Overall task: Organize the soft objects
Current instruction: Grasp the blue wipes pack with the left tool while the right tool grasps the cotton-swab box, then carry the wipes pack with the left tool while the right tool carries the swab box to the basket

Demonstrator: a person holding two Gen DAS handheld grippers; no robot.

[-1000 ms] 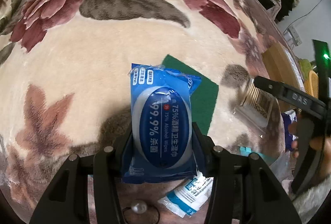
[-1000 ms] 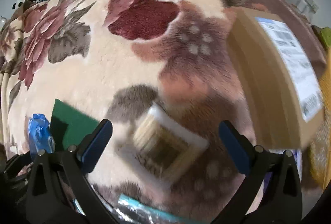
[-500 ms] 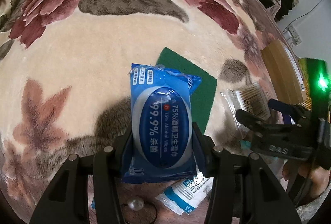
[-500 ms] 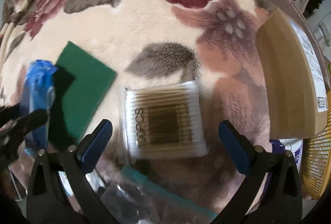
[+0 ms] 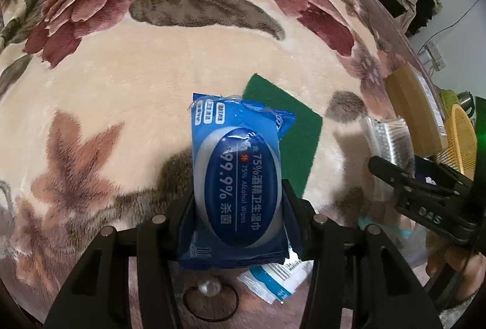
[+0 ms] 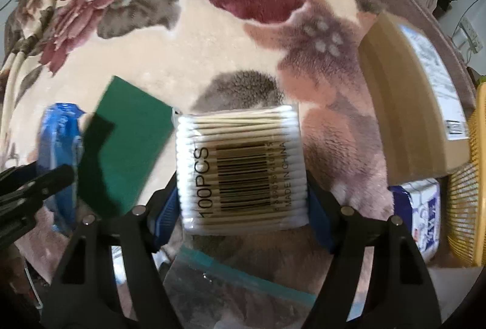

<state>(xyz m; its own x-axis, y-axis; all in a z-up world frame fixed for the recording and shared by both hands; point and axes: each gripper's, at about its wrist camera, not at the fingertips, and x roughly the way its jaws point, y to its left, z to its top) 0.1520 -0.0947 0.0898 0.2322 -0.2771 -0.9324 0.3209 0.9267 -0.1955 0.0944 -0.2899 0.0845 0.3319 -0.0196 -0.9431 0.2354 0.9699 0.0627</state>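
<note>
My left gripper [image 5: 238,207] is shut on a blue pack of alcohol wipes [image 5: 240,183] and holds it above a floral blanket [image 5: 121,92]. My right gripper [image 6: 241,201] is shut on a clear pack of cotton swabs [image 6: 243,171]. The swab pack also shows blurred in the left wrist view [image 5: 390,143], with the right gripper [image 5: 419,192] at the right. The wipes pack [image 6: 59,152] shows at the left of the right wrist view. A green felt pad [image 5: 288,134] lies on the blanket between the two packs, also in the right wrist view [image 6: 127,140].
A cardboard box [image 6: 410,92] lies at the right, with a yellow basket [image 6: 467,192] and a printed pack [image 6: 425,216] beside it. A clear zip bag [image 6: 237,283] lies under my right gripper. A small white packet [image 5: 273,280] and a hair tie with a pearl [image 5: 209,295] lie under my left.
My right gripper has closed on the swab pack, which was lying loose on the blanket before. My left gripper has kept its hold on the wipes and barely moved.
</note>
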